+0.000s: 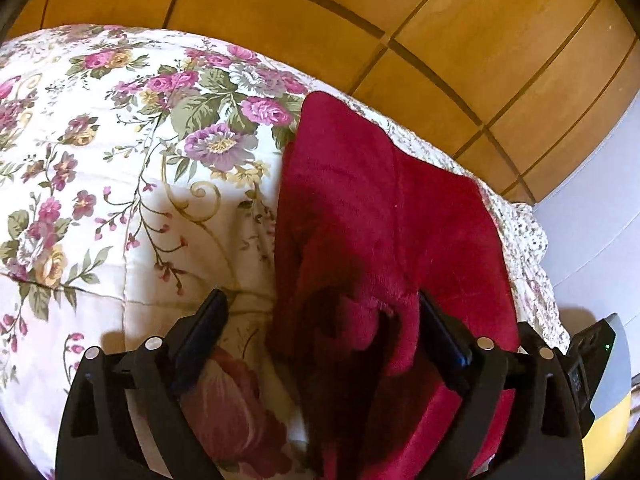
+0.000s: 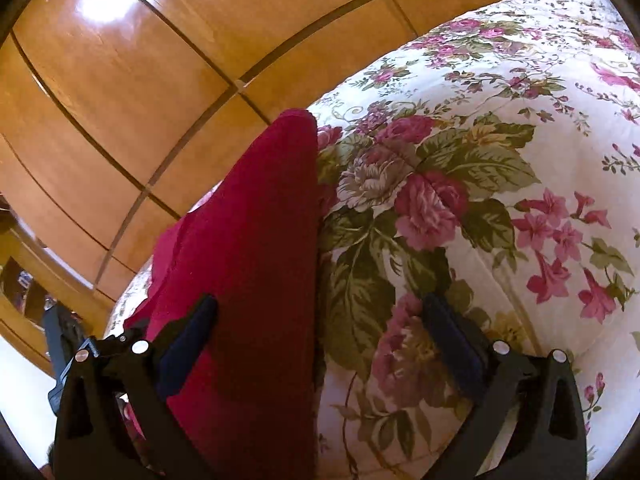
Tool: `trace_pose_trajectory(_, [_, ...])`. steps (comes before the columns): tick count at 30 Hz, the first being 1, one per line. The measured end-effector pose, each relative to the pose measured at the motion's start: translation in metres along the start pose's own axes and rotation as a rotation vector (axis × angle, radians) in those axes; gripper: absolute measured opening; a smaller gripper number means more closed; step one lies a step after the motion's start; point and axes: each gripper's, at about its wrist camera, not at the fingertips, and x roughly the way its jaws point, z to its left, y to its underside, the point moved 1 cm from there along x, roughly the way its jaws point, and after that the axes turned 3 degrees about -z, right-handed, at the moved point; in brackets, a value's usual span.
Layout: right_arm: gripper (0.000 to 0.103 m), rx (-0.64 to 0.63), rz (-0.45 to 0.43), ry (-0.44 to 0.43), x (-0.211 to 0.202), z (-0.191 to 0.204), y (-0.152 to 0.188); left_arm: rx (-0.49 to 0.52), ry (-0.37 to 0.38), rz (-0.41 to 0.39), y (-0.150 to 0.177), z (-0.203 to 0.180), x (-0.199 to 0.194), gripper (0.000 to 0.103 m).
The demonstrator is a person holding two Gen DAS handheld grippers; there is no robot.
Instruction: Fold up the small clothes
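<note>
A dark red fleece garment [image 1: 360,200] lies folded lengthwise on a floral bedspread [image 1: 120,160], near the bed's edge. My left gripper [image 1: 320,296] is open wide just above the garment's near end, where a rumpled fold of fleece sits between the fingers, close to the right one. In the right wrist view the same red garment [image 2: 256,220] runs as a long strip, and its straight folded edge passes between the fingers. My right gripper [image 2: 319,299] is open too, its left finger over the fleece and its right finger over the bedspread [image 2: 520,160].
Glossy wooden wardrobe doors [image 1: 440,20] stand just beyond the bed's edge and fill the upper left in the right wrist view [image 2: 120,80]. A pale wall [image 1: 600,220] is at the right. A dark device with a green light [image 1: 592,360] shows at the right margin.
</note>
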Motion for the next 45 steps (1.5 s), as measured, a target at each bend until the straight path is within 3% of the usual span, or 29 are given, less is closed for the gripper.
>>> trace_pose_trajectory(12, [0.101,-0.035,0.031,-0.027,-0.005,0.000,0.004,-0.004,-0.050,0.022,-0.002,-0.002,0.002,0.099])
trace_pose_trajectory(19, [0.099,0.016,0.077,-0.018,-0.008,0.000,-0.002,0.022,-0.008,0.062,-0.018,0.004,0.001,0.097])
trace_pose_trajectory(23, [0.086,0.065,0.095,-0.059,-0.008,0.000,-0.008,0.024,0.034,0.079,-0.022,0.007,0.005,0.093])
trace_pose_trajectory(30, [0.085,0.087,0.129,-0.080,-0.007,0.008,-0.013,0.000,0.057,0.061,-0.022,0.018,0.002,0.093])
trace_pose_trajectory(39, [0.085,-0.028,0.165,0.009,0.001,0.037,-0.008,-0.030,0.079,0.067,-0.019,0.020,-0.001,0.093])
trace_pose_trajectory(40, [0.085,-0.045,0.168,0.032,0.001,0.041,-0.007,-0.023,0.077,0.066,-0.020,0.018,-0.001,0.090])
trace_pose_trajectory(45, [0.085,-0.124,0.156,0.109,-0.001,0.054,-0.008,0.182,0.014,0.033,-0.031,-0.016,-0.004,0.044])
